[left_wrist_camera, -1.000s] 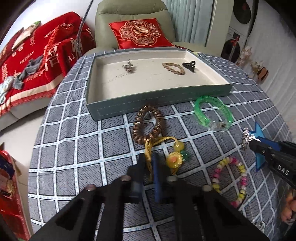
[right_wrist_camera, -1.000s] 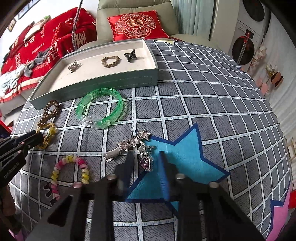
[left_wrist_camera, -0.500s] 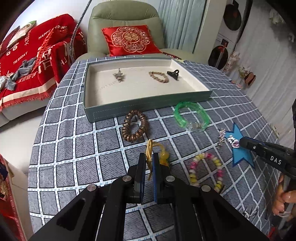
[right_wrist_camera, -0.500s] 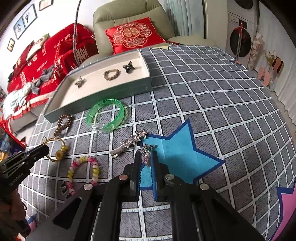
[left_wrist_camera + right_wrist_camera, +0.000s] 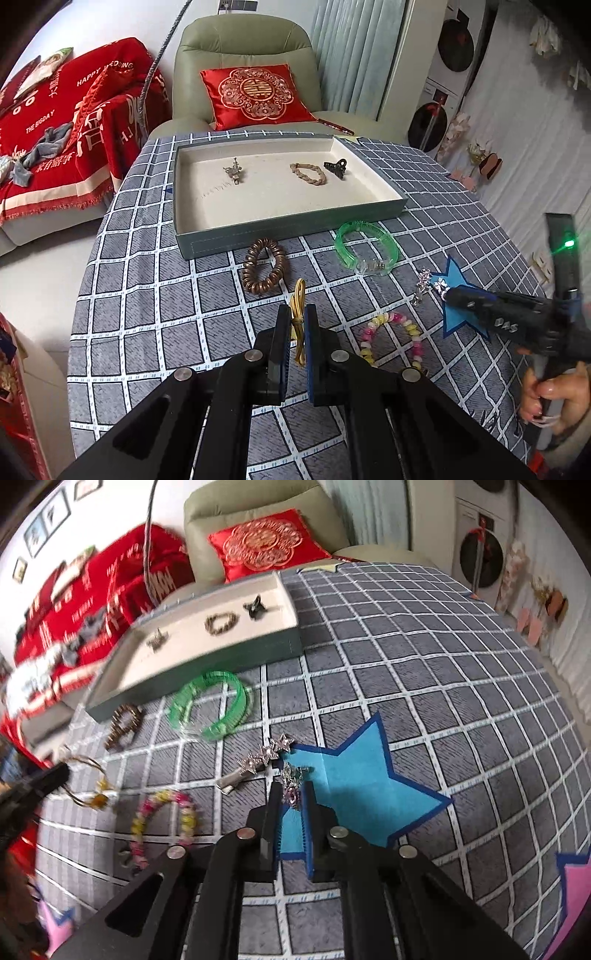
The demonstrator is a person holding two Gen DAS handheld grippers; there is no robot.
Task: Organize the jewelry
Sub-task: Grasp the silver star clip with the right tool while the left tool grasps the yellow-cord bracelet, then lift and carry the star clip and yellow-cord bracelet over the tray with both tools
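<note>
My left gripper [image 5: 297,314] is shut on a yellow cord bracelet [image 5: 298,295], lifted above the checked cloth; its charm hangs hidden below the jaws. My right gripper [image 5: 291,794] sits low over the blue star patch [image 5: 351,775]. Its jaws are opening, with a purple pendant [image 5: 292,795] between them and a slim gap beside it. A silver star hair clip [image 5: 258,762] lies just left of it. The grey tray [image 5: 288,229] holds a silver brooch [image 5: 234,171], a braided bracelet [image 5: 308,173] and a black claw clip [image 5: 336,168].
On the cloth in front of the tray lie a brown beaded bracelet [image 5: 251,273], a green bangle [image 5: 341,247] and a pastel bead bracelet [image 5: 388,317]. A green armchair with a red cushion [image 5: 255,92] stands behind the table. A hand [image 5: 554,391] holds the right gripper.
My left gripper has risen, carrying the yellow cord off the cloth. My right gripper shut around the purple pendant, then its jaws widened again.
</note>
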